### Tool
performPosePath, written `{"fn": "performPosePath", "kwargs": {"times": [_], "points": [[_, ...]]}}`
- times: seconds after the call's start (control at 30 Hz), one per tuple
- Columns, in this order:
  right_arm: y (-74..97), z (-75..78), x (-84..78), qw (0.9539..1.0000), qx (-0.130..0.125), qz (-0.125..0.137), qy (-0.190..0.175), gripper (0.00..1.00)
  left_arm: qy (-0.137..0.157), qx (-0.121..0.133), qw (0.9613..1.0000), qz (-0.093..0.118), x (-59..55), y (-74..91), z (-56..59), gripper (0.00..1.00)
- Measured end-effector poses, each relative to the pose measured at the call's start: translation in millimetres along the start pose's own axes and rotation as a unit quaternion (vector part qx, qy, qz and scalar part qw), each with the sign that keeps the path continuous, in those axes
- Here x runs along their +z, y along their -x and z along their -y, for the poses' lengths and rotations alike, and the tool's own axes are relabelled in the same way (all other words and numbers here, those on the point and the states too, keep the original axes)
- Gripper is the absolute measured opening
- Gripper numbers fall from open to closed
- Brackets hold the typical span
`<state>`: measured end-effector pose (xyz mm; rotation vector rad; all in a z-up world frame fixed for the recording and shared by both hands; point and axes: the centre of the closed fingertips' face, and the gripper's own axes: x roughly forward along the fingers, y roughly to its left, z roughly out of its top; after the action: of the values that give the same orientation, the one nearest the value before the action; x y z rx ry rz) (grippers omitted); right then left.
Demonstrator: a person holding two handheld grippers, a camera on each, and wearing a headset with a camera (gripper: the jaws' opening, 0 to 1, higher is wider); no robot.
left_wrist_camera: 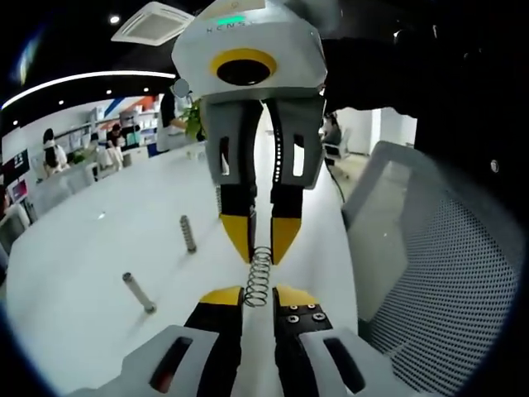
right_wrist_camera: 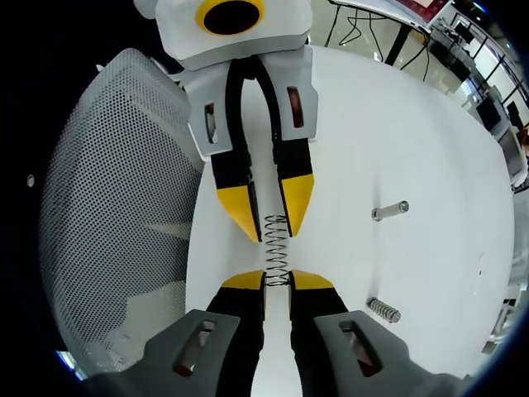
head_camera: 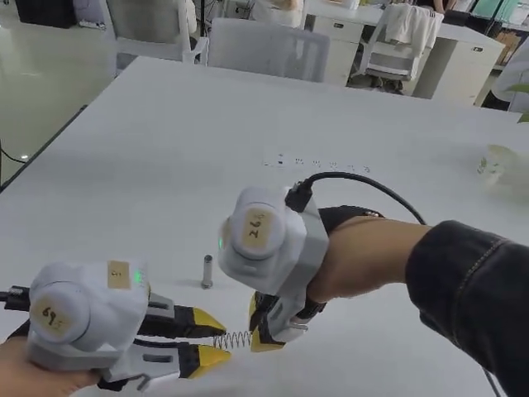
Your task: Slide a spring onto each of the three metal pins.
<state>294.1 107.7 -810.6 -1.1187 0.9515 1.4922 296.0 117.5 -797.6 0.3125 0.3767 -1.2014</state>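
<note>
The left gripper [head_camera: 221, 339] and right gripper [head_camera: 258, 334] fingers each pinch one end of the small steel coil spring [head_camera: 235, 338], held over the white bench [head_camera: 248, 124] close to its edge. A short upright metal pin [head_camera: 207, 271] stands near, bare bench around it.

Right gripper [right_wrist_camera: 278, 283] (its own yellow-tipped jaws, rising from below) pinches one end of the spring [right_wrist_camera: 277, 246]. The left gripper [right_wrist_camera: 271, 225], entering opposite, pinches the other end. The spring hangs just inside the edge of the white bench [right_wrist_camera: 364, 124], beside a mesh chair [right_wrist_camera: 107, 207]. Further in from that edge are a bare pin [right_wrist_camera: 390, 210] and a spring-covered pin [right_wrist_camera: 383, 310], apart from each other.
</note>
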Motion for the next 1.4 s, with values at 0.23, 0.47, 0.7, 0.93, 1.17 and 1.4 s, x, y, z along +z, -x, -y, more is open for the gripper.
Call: {"fn": "performPosePath", "kwargs": {"times": [0.23,0.47,0.7,0.93,1.17,1.4], "points": [[2.3,-2.4,5.4,1.0000,-0.004,0.004,0.001,0.08,-0.010,-0.008,0.9999,-0.011,-3.5,4.2,1.3,0.03],[10.9,1.3,8.0,0.9999,-0.013,0.009,-0.003,0.08,-0.020,-0.011,0.9996,-0.015,-1.3,3.7,-3.5,0.02],[22.5,4.8,6.3,0.9996,-0.020,0.016,-0.007,0.08,-0.023,-0.014,0.9996,-0.008,3.6,-3.3,-5.6,0.02],[28.5,5.6,14.7,0.9993,-0.024,0.028,-0.002,0.08,-0.021,-0.012,0.9997,-0.003,2.8,-6.2,-6.8,0.02],[32.6,4.4,29.0,0.9987,-0.024,0.044,0.007,0.08,-0.019,-0.010,0.9998,0.002,1.8,-4.6,-7.0,0.02],[35.2,4.1,39.0,0.9980,-0.024,0.058,0.012,0.08,-0.022,-0.005,0.9997,0.010,3.9,-2.7,-8.2,0.02]]}}
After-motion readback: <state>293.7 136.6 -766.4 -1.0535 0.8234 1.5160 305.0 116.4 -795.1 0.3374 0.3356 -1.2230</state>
